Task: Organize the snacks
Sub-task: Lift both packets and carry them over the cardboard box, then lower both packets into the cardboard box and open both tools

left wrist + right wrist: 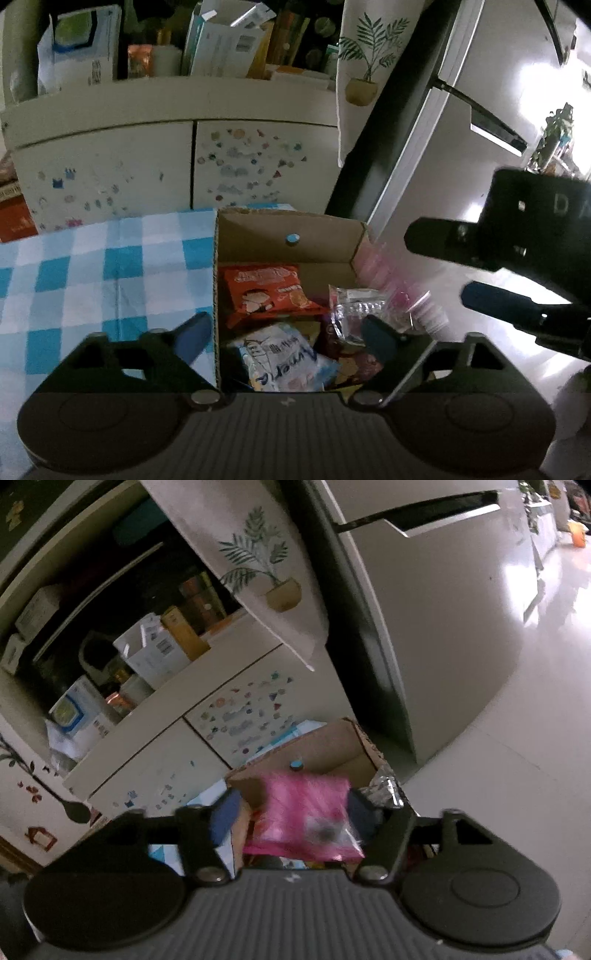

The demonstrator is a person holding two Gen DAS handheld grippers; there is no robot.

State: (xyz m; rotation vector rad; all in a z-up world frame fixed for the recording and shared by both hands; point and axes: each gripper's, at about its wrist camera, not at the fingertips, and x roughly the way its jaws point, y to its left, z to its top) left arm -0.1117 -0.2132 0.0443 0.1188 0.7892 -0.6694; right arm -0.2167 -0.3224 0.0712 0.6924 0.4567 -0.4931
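Note:
An open cardboard box [288, 225] [325, 746] stands on the checked cloth. Inside it lie a red snack bag [269, 291], a white and blue packet [280, 358] and a clear crinkly packet [354, 306]. My left gripper [286, 334] is open wide above the box, with nothing pressed between its fingers. My right gripper [439, 266] [291, 812] comes in from the right, over the box's right edge. A pink packet [306, 812] [391, 284], blurred, is between its fingers, with a gap to the left finger. The pads do not press it.
The blue and white checked cloth [92, 266] covers the table left of the box. Behind stands a white cabinet [110, 166] with stickers and a cluttered shelf above. A plant-print towel [369, 55] hangs beside a tall grey unit [461, 129]. Shiny floor [480, 350] lies to the right.

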